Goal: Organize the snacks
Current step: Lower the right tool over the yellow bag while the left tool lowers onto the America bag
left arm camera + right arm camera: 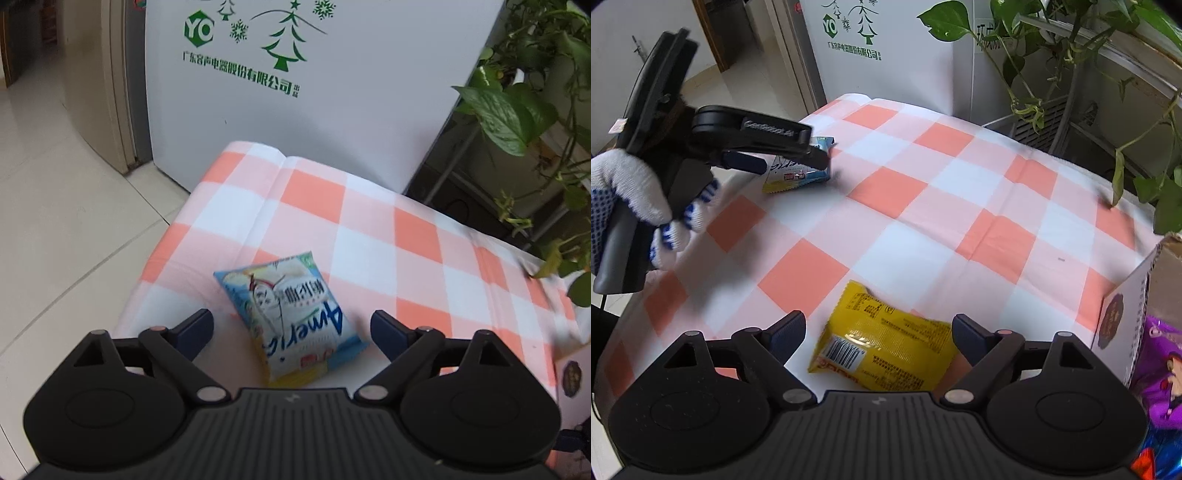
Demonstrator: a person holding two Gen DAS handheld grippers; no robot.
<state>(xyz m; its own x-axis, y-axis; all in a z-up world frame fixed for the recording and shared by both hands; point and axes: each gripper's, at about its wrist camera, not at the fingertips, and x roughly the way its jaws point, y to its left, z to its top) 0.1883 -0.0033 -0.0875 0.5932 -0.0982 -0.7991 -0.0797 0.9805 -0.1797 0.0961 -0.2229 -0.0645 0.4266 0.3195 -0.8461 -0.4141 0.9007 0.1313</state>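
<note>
A blue and white snack packet (291, 314) lies on the orange and white checked tablecloth (369, 229). My left gripper (291, 326) is open, its fingers on either side of the packet, apart from it. The right wrist view shows this gripper (792, 157) over the same packet (798, 171) at the table's far left. A yellow snack packet (886, 347) lies near the front edge. My right gripper (879, 332) is open, its fingers either side of the yellow packet.
A cardboard box (1126, 314) stands at the right edge with a purple snack bag (1163, 369) in it. A white appliance (314, 92) with green print stands behind the table. Potted plant leaves (517, 110) hang over the right side. Tiled floor (55, 184) lies to the left.
</note>
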